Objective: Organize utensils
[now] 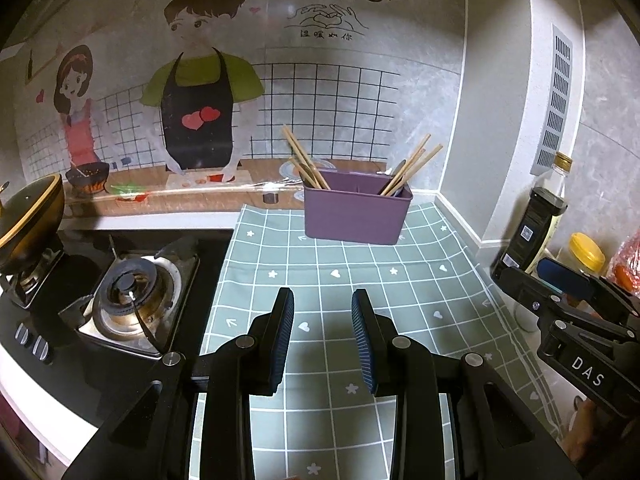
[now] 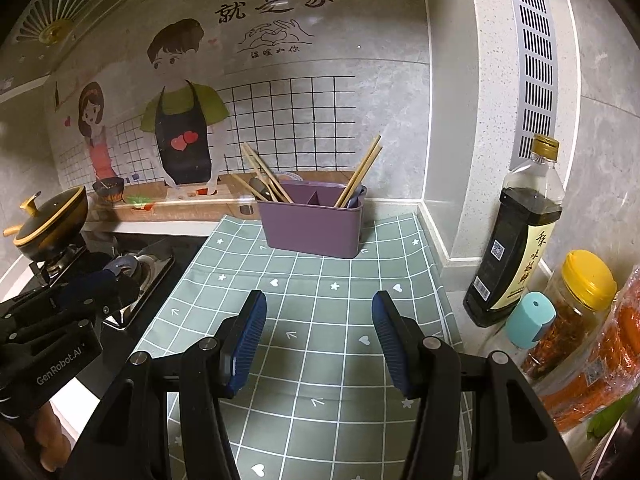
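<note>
A purple utensil holder (image 1: 356, 210) stands at the back of the green checked mat (image 1: 340, 280), also in the right wrist view (image 2: 310, 226). Wooden chopsticks (image 1: 304, 160) lean in its left compartment and more chopsticks (image 1: 412, 166) in its right one, with dark spoon-like utensils among them. My left gripper (image 1: 323, 300) is open and empty over the mat, well short of the holder. My right gripper (image 2: 319, 300) is open and empty, likewise in front of the holder; it shows at the right edge of the left wrist view (image 1: 560, 280).
A gas stove (image 1: 132, 292) with a black-and-gold pot (image 1: 32, 216) lies to the left. At the right stand a dark sauce bottle (image 2: 516, 240), a yellow-lidded jar (image 2: 576, 300), a small teal container (image 2: 530, 320) and an orange bag (image 2: 600, 360). The wall is close behind.
</note>
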A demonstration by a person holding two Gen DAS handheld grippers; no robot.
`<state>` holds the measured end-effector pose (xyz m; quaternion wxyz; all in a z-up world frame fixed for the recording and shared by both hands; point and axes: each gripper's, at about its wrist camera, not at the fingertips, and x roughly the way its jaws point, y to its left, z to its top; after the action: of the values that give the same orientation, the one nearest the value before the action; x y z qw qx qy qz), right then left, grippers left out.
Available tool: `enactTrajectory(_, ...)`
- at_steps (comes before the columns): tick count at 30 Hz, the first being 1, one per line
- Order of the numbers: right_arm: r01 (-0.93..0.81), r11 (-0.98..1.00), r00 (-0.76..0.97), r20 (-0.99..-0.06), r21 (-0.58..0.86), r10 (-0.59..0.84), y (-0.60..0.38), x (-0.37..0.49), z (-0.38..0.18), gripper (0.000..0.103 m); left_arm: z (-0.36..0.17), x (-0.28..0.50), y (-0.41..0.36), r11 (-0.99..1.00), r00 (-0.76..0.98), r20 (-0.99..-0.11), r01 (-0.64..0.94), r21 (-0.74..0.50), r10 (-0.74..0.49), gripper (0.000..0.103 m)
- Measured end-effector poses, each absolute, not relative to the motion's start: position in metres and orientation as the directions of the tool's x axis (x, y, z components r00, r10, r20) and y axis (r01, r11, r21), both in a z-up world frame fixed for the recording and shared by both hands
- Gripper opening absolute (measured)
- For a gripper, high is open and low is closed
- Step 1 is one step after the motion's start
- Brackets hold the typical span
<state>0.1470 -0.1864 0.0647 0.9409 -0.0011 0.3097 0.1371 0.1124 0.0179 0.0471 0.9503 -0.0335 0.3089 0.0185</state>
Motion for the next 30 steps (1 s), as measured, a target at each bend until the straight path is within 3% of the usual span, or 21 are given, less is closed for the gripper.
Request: enactTrajectory(30,-0.243,0.966,0.766,-0.594,0.087,0.246,-0.1913,0.1477,0.0622,0.053,0.0375,0.1117,0.0197,0.996,0.794,-0.609,-0.054,-0.072,-0.001,0.031)
